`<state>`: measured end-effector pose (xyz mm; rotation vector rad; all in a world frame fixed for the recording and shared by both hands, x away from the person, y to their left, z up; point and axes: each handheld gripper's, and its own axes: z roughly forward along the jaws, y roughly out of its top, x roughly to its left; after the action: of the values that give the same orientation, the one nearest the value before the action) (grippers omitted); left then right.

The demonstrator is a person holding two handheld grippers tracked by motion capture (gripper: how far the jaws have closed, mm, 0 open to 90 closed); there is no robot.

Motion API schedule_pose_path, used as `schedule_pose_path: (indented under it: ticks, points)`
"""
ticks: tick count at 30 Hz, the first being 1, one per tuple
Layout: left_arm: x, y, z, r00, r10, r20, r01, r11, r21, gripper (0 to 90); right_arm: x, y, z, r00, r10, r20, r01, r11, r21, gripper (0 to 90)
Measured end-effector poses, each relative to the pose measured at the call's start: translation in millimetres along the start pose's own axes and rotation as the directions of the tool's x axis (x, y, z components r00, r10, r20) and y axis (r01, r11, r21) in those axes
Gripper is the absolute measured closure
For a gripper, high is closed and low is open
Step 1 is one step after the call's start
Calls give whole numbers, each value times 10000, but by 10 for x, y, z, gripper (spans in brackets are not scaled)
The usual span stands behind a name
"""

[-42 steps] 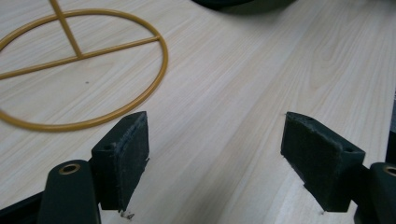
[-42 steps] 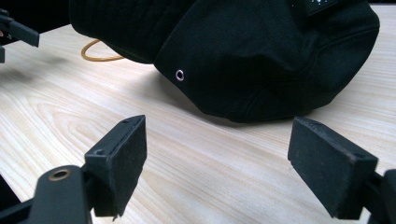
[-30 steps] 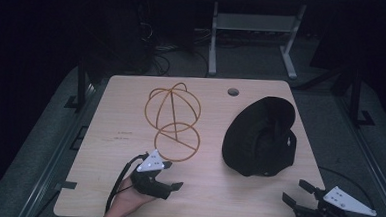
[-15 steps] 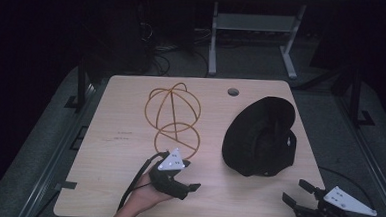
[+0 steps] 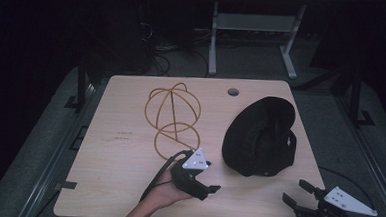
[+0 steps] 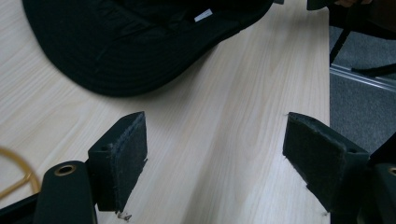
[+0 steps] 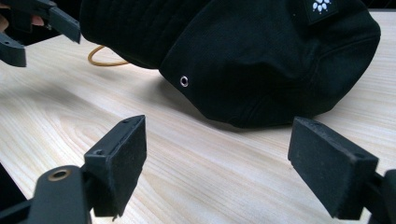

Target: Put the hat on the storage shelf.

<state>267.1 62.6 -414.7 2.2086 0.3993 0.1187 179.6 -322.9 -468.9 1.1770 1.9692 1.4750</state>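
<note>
High cam above table (image 5: 128, 150) looking fwd/down, both claw cams low, close, sharing black hat (image 5: 259, 137).

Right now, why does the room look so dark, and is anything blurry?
High view: light falls on the table, the surroundings stay near black. Left gripper view: the black hat casts a soft shadow. Right gripper view: the near fingers look slightly soft.

We note the black hat (image 7: 261, 60) is matt woven cloth with a small shiny metal eyelet (image 7: 184, 81). The table (image 5: 128, 150) top is pale wood-grain laminate, smooth, faintly sheened. The orange wire frame (image 5: 173, 115) looks smooth. The gripper pads (image 6: 133, 154) look matt and fuzzy, frayed at the edges.
</note>
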Motion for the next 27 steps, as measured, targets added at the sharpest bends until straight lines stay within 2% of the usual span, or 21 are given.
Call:
schedule_pose_path:
  ticks: [9,15,27]
  points:
    - [-53,206,189,9991,320,266,-320,9995,1,217,-4,1,-11,10000,14,-46,-14,10000,-94,189]
    - [-89,340,321,9982,394,461,-396,9992,28,218,-5,-2,-10,9999,60,-88,-61,10000,-76,189]
    - [-136,568,515,9963,669,536,-671,9977,29,240,1,-1,-13,9999,3,-134,-4,10000,-95,189]
